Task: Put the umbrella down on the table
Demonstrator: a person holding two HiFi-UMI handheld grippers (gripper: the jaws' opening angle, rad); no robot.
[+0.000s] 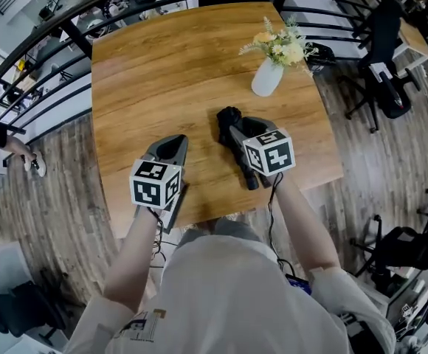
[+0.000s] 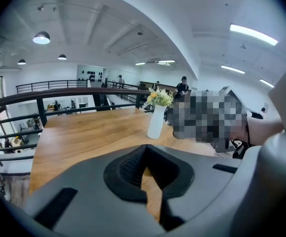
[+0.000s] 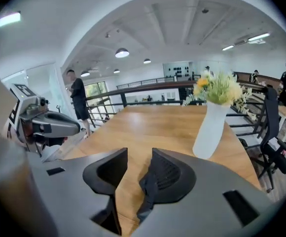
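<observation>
A: Which step is this?
B: The set-down looks done, so I'd tag it release and retreat. The folded black umbrella [image 1: 226, 120] lies flat on the wooden table [image 1: 147, 72], between 6 and 7 o'clock of the flower vase [image 1: 267, 78]. Its handle end points at the table's near edge.
A: Grippers?
B: The right gripper [image 3: 140, 152] hovers over the umbrella with its jaws apart. Bare wood shows between them and nothing is clamped. There's a dark bit at its right jaw's inner edge, and I can't tell what it is. The left gripper [image 2: 145, 152] sits at 8 o'clock of the umbrella, jaw tips together, empty.
A: Next move?
B: Likely backing both grippers off toward 6 o'clock. The right one needs a clean exit so it doesn't snag or drag the umbrella. Both should stay clear of the vase at 12.
</observation>
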